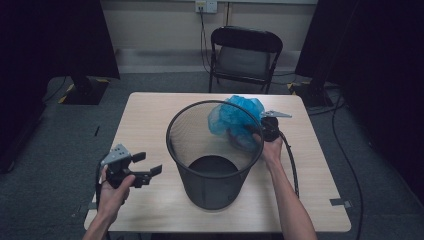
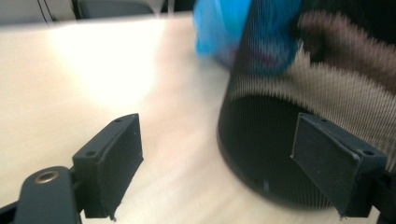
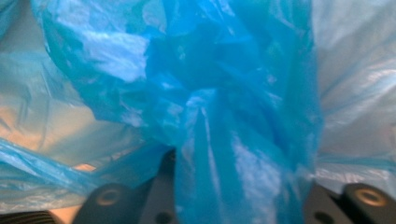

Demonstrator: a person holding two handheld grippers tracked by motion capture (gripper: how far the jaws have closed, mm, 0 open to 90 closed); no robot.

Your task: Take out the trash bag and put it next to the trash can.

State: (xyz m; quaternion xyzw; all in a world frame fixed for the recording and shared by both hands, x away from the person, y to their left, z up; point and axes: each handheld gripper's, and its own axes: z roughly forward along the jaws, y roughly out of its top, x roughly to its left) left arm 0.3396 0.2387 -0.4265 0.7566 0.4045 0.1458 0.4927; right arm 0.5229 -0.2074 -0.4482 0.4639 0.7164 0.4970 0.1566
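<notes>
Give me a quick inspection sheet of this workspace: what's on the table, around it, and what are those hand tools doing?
Surface: pale wooden table, bare around the bin.
Job's things: black wire-mesh wastebasket upright; crumpled blue plastic bag at its far rim.
Clutter: nothing seen.
Grippers: left gripper open, beside the wastebasket; right gripper shut on the bag.
Cables: black cable trailing along the right forearm.
Surroundings: black folding chair, wall socket, grey carpet.

Black mesh bin (image 1: 214, 155) stood mid-worktop (image 1: 145, 120), blocking the centre. Blue bag (image 1: 235, 117) bunched over its far-right rim, crowding the right tongs (image 1: 260, 127). Left edge and far-left corner lay bare; left tongs (image 1: 145, 167) hung there, jaws apart.
</notes>
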